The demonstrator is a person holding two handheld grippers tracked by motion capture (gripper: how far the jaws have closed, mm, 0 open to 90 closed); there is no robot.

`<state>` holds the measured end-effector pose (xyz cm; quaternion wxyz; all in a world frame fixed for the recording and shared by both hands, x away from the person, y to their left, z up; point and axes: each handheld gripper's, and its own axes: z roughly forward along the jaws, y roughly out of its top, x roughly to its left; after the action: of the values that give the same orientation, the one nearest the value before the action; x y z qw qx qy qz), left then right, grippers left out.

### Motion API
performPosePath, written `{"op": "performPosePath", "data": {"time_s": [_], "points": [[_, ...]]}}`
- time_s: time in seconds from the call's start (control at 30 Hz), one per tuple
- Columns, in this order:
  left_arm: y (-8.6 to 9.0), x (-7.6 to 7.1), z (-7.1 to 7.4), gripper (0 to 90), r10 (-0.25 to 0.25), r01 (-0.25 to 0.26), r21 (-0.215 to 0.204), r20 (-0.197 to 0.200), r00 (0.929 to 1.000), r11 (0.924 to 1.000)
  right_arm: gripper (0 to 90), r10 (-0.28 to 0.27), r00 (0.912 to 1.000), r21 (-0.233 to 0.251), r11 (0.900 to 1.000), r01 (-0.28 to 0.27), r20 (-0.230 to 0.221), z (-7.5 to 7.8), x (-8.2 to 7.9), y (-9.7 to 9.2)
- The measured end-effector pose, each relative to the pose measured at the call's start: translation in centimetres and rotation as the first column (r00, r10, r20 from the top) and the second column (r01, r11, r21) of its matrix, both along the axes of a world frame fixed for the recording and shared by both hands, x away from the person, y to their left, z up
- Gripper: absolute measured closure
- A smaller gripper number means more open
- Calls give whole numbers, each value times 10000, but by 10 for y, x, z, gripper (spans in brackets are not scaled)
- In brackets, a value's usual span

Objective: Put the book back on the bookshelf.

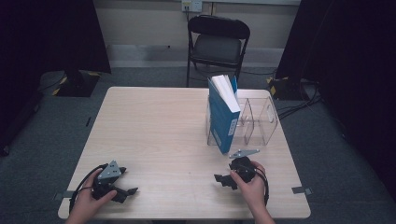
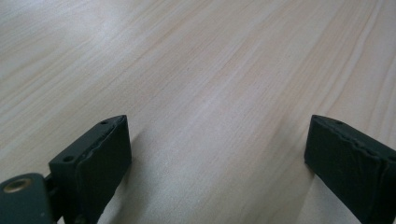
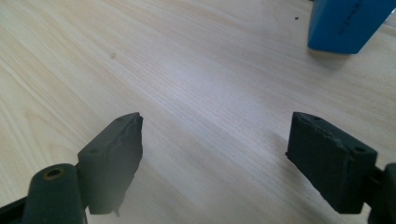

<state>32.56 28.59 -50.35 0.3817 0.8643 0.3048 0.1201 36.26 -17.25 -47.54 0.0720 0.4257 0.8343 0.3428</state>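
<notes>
A blue book (image 1: pixel 223 112) with white pages stands upright, leaning in the near-left slot of a clear plastic rack (image 1: pixel 261 119) on the table's right side. My right gripper (image 1: pixel 223 181) rests low on the table in front of the book, open, with bare wood between its jaws; the book's lower corner (image 3: pixel 348 23) shows at the top right of the right gripper view. My left gripper (image 1: pixel 127 192) sits near the table's front left corner, open, with only tabletop (image 2: pixel 210 93) between its wide-set jaws.
The light wooden table (image 1: pixel 159 130) stands on grey carpet. A black folding chair (image 1: pixel 217 44) stands behind the far edge. Dark curtains hang at both sides, and cables lie on the floor at the right.
</notes>
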Motion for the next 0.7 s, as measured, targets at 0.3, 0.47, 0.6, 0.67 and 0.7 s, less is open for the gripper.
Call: {"op": "performPosePath", "data": {"time_s": [0.3,0.47,0.6,0.67,0.7], "points": [[0,0,0,70,-1,1,0,-1,10000,10000,163,401,9978,-475,9982,-377,518,-12,-5,3],[0,0,0,70,2,-2,2,2,10000,10000,157,574,9941,-485,9974,-531,916,-15,-8,3],[0,0,0,70,2,-2,1,0,10000,10000,151,586,9871,-491,9974,-518,1490,-20,-11,3],[0,0,0,71,-1,1,5,0,10000,10000,151,594,9805,-447,9977,-519,1871,-23,-12,3],[0,0,0,70,7,-7,-3,-1,10000,10000,148,569,9778,-455,9978,-487,2015,-25,-13,2]]}}
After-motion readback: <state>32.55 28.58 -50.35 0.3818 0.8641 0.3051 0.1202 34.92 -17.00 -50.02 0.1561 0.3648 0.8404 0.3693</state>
